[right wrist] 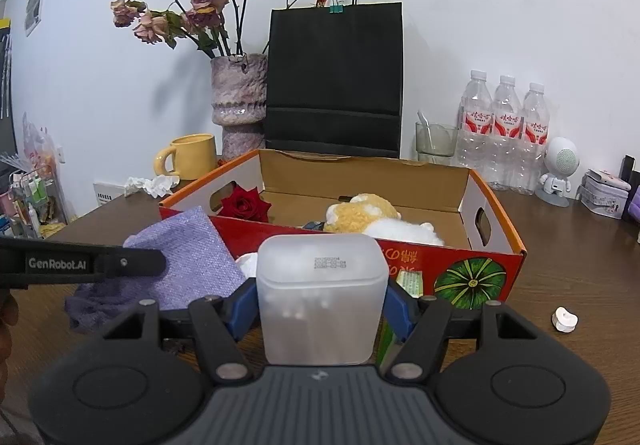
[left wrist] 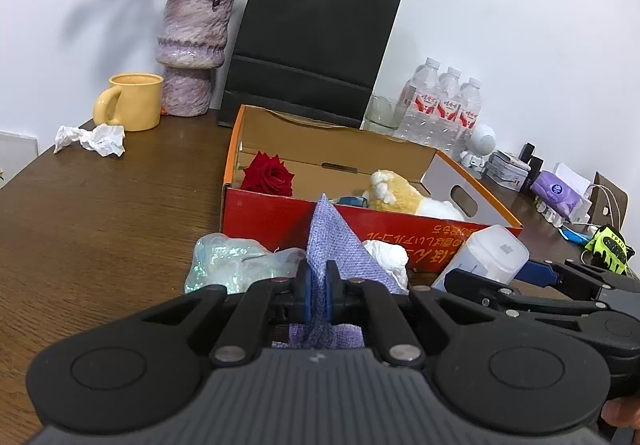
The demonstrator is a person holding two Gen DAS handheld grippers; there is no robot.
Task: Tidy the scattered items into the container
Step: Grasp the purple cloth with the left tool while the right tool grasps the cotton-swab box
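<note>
An open red cardboard box [left wrist: 288, 219] [right wrist: 472, 273] stands mid-table holding a red rose [left wrist: 268, 175] [right wrist: 244, 205] and a yellow-white plush toy [left wrist: 396, 193] [right wrist: 368, 217]. My left gripper [left wrist: 319, 281] is shut on a purple cloth [left wrist: 340, 249] [right wrist: 192, 253] just in front of the box. My right gripper [right wrist: 320, 305] is shut on a frosted white plastic case [right wrist: 322, 293] [left wrist: 488, 257], also in front of the box. A crumpled clear plastic wrapper [left wrist: 228, 261] and a white tissue wad [left wrist: 386, 257] lie by the box front.
A yellow mug [left wrist: 134, 101], a purple vase [left wrist: 192, 53], a black paper bag [left wrist: 312, 41], water bottles [right wrist: 504, 133] and a glass [right wrist: 434, 143] line the wall. A crumpled tissue [left wrist: 94, 139] lies back left. A small white piece [right wrist: 564, 319] lies right of the box.
</note>
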